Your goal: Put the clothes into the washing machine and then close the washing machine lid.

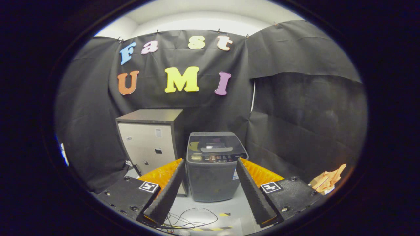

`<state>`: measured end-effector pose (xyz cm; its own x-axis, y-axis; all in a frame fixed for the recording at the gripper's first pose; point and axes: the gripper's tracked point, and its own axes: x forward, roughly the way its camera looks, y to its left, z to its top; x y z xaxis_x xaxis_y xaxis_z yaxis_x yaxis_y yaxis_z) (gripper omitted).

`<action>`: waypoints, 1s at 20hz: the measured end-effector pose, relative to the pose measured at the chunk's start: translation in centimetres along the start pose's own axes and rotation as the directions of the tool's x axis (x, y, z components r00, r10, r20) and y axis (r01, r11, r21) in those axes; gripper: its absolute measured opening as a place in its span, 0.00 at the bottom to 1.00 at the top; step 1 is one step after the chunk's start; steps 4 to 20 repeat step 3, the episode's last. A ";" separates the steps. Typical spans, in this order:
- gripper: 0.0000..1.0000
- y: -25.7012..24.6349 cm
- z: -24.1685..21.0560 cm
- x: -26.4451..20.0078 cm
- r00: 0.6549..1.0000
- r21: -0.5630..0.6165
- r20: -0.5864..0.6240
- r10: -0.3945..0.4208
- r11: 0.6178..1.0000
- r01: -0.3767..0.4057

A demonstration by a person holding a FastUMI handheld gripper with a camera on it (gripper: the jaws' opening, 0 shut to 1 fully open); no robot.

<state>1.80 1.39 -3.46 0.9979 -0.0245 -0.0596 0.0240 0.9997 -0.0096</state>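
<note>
— how many machines do you count from where you stand?

— one washing machine (pixel 213 165), small and dark grey, standing on the pale floor (pixel 229 208) against the black cloth wall (pixel 305 124). its lid (pixel 215 144) lies flat and closed on top, with a row of buttons along the front edge.

— and next to it?

— one cabinet (pixel 149 144), just beside the washer on its left, taller than it, with a dark top and a light front door.

— clothes?

— one bundle that i can make out, a crumpled orange and pale piece of clothes (pixel 328 182), lying well off to the right of the washer, past the right finger. what it rests on i cannot tell.

— anything on the floor?

— a loose loop of thin black cable (pixel 193 219) lies between the fingers, with a couple of yellow and black tape marks (pixel 224 214) near it.

— so what is the gripper (pixel 208 170) doing?

— it is held level, aimed straight at the washer from some way back. two fingers (pixel 167 193), spread wide and released, with nothing between them but the view of the washer's front. neither finger touches the machine or the clothes.
</note>
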 end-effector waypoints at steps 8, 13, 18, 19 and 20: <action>0.98 -0.2 0.0 -0.2 1.000 0.014 0.002 -0.008 1.000 0.008; 0.98 -0.2 0.0 -0.2 1.000 0.014 0.002 -0.008 1.000 0.008; 0.98 -0.2 0.0 -0.2 1.000 0.014 0.002 -0.008 1.000 0.008; 0.98 -0.2 0.0 -0.2 1.000 0.014 0.002 -0.008 1.000 0.008; 0.98 -0.2 0.0 -0.2 1.000 0.014 0.002 -0.008 1.000 0.008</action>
